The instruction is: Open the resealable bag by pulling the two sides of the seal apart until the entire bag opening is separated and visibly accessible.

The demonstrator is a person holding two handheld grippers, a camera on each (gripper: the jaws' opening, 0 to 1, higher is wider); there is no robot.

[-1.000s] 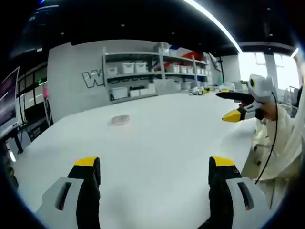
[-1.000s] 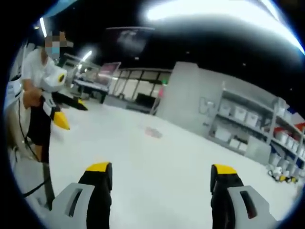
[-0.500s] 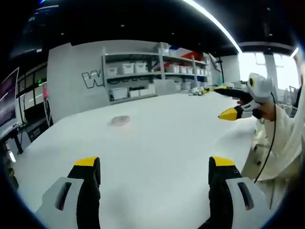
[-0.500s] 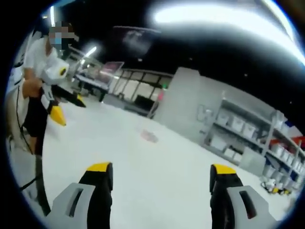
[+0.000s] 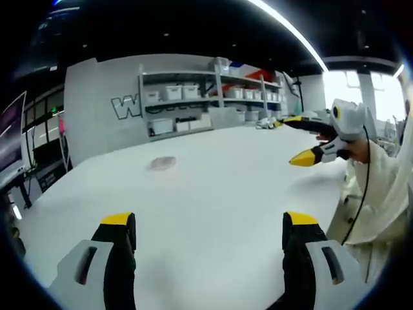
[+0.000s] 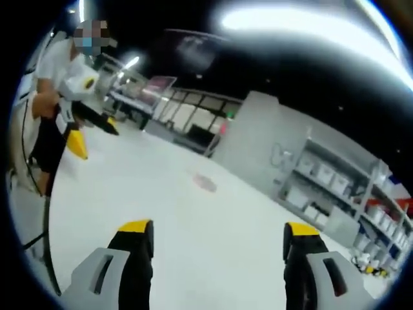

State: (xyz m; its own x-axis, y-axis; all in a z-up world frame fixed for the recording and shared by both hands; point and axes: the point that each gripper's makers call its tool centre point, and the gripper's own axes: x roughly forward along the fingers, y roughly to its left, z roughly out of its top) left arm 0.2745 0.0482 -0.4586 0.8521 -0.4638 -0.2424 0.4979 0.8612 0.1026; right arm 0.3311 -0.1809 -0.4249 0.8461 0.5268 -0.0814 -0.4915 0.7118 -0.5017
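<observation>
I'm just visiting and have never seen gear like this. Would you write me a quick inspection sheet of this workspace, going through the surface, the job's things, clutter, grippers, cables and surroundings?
Surface: large white table, mostly bare.
Job's things: small pinkish resealable bag lying flat far out on the table, apart from both grippers; too small to tell whether its seal is open.
Clutter: some small items at the table's far edge, too small to identify.
Grippers: left gripper open, jaws wide and empty; right gripper open, also empty, held above the table.
Cables: a dark cable hangs from the right gripper beside the person.
Surroundings: shelves with white bins against a grey wall, ceiling light strips, monitors.
</observation>
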